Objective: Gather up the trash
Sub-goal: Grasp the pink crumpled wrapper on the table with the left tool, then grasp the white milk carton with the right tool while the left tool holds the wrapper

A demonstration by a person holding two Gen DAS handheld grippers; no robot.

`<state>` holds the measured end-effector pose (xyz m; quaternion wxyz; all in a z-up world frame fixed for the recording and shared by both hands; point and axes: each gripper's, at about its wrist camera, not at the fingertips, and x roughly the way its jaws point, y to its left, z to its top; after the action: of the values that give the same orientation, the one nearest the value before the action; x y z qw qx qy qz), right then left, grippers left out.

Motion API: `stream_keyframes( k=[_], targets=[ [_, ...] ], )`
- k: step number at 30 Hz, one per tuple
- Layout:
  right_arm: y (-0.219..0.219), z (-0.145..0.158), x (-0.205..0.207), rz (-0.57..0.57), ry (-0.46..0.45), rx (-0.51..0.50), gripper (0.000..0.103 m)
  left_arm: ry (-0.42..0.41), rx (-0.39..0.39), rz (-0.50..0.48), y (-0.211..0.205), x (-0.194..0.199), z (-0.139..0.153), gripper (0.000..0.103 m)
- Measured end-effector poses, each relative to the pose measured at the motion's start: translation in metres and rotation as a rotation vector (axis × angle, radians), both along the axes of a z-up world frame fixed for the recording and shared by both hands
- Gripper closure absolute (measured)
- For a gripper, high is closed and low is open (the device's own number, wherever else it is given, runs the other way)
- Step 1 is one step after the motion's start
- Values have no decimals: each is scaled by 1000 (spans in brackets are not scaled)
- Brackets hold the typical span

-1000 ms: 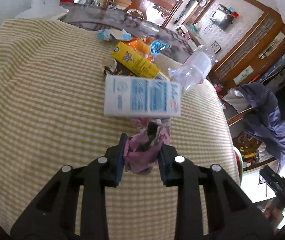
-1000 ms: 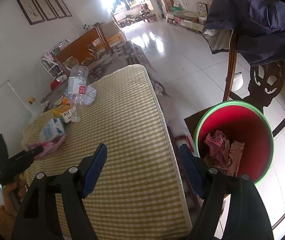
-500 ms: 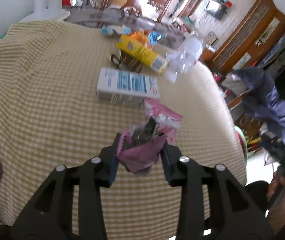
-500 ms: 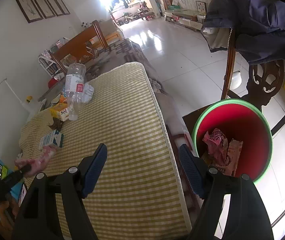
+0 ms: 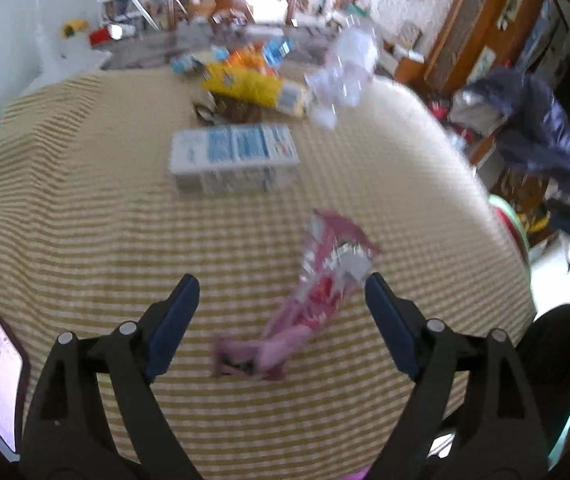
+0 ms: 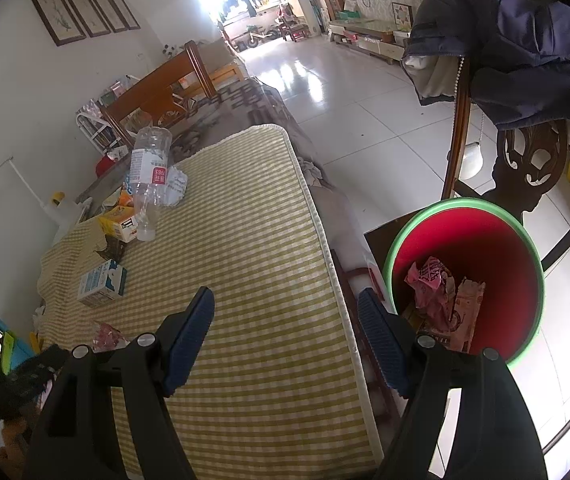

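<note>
My left gripper (image 5: 281, 300) is open and empty. A pink snack wrapper (image 5: 317, 280) lies on the checked tablecloth (image 5: 85, 220) between its fingers, closer to the right one. It also shows in the right wrist view (image 6: 107, 335). A white and blue carton (image 5: 233, 156) lies beyond it. A yellow carton (image 5: 253, 88) and a clear plastic bottle (image 5: 345, 68) lie further back. My right gripper (image 6: 285, 324) is open and empty, above the table's right edge, next to a red bin with a green rim (image 6: 437, 216) that holds pink wrappers (image 6: 431, 280).
A phone (image 5: 1, 376) lies at the table's near left corner. A wooden chair with a dark blue jacket (image 6: 525, 48) stands behind the bin. More wrappers (image 5: 253, 56) and clutter sit at the table's far end. White tiled floor (image 6: 345, 92) lies to the right.
My left gripper has opened and let go of the pink wrapper, which now lies on the tablecloth. The left gripper also pulled back. The right gripper has barely moved.
</note>
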<state>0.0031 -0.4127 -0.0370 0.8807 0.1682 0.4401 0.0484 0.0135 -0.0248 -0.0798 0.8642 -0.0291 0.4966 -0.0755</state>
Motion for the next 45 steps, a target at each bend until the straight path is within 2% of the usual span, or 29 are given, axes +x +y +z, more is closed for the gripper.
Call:
stream_keyframes(
  k=[4, 6, 8, 10, 12, 14, 16, 18, 21, 24, 26, 27, 28, 30, 33, 38, 42, 43, 45],
  targets=[
    [0, 0, -1, 0, -1, -5, 31, 84, 51, -42, -17, 7, -29, 21],
    [-2, -1, -1, -1, 0, -7, 31, 105, 48, -49, -20, 7, -37, 28],
    [-2, -1, -1, -2, 2, -12, 31, 119, 22, -43, -20, 8, -41, 62],
    [0, -2, 1, -3, 15, -28, 31, 117, -34, -29, -17, 7, -40, 69],
    [5, -3, 5, 5, 28, -40, 31, 91, -98, -3, -12, 4, -33, 70],
    [16, -3, 11, 33, 28, -52, 31, 24, -185, 38, -1, 0, -17, 70],
    [34, -5, 18, 77, 33, -50, 31, -49, -199, 80, 12, -3, -4, 70],
    [56, -8, 28, 128, 50, -47, 31, -112, -176, 140, 28, -6, 4, 70],
    [107, -7, 49, 245, 54, -100, 31, -152, -200, 295, 67, -11, 4, 70],
    [174, 0, 75, 407, 52, -209, 31, -164, -289, 467, 107, -16, -1, 70],
    [214, 0, 91, 510, 57, -261, 28, -169, -329, 519, 118, -17, -3, 70],
    [235, -1, 101, 569, 64, -287, 22, -172, -346, 526, 120, -18, -2, 70],
    [252, -2, 107, 619, 72, -306, 21, -176, -363, 525, 120, -19, -1, 70],
    [284, -7, 119, 723, 98, -346, 21, -186, -376, 514, 119, -21, 1, 70],
    [331, -23, 134, 870, 152, -476, 21, -202, -401, 527, 126, -28, 3, 70],
    [375, -48, 139, 1033, 199, -665, 20, -197, -461, 570, 141, -33, 0, 70],
    [396, -63, 141, 1110, 230, -740, 16, -210, -482, 598, 144, -38, 2, 70],
    [397, -68, 140, 1127, 242, -756, 17, -212, -488, 603, 145, -38, 2, 70],
    [398, -73, 141, 1147, 280, -730, 31, -211, -496, 612, 147, -40, 0, 70]
  ],
)
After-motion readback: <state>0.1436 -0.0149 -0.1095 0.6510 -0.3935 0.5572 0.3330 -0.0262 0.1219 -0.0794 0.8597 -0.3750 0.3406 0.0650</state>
